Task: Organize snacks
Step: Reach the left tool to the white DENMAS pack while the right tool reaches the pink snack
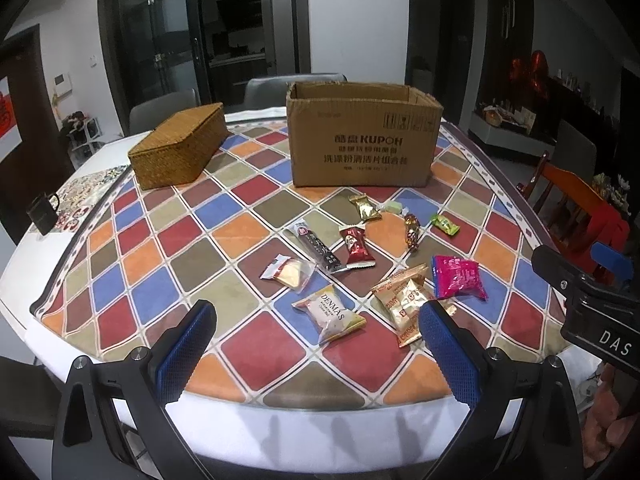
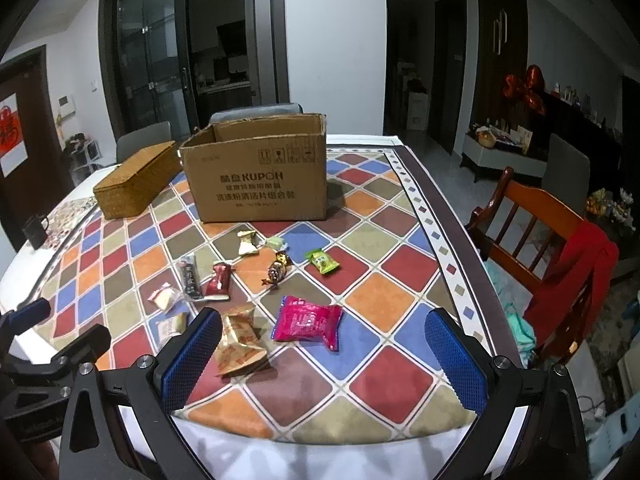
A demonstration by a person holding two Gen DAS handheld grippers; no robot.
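Several wrapped snacks lie scattered on the checkered table cloth (image 1: 248,336) in front of an open cardboard box (image 1: 362,148) (image 2: 260,184). Among them are a white DENMAS pack (image 1: 330,316), gold packs (image 1: 404,300) (image 2: 238,336), a pink pack (image 1: 458,276) (image 2: 308,322), a red pack (image 1: 356,248) (image 2: 218,280), a black bar (image 1: 318,250) and a green candy (image 1: 444,225) (image 2: 322,261). My left gripper (image 1: 316,344) hovers open just before the DENMAS pack. My right gripper (image 2: 324,354) hovers open near the pink pack. Both hold nothing.
A woven lidded basket (image 1: 178,146) (image 2: 136,180) sits left of the box. A dark mug (image 1: 42,212) stands at the table's left edge. A wooden chair with a red cloth (image 2: 560,252) stands on the right. Grey chairs (image 1: 164,114) stand behind the table.
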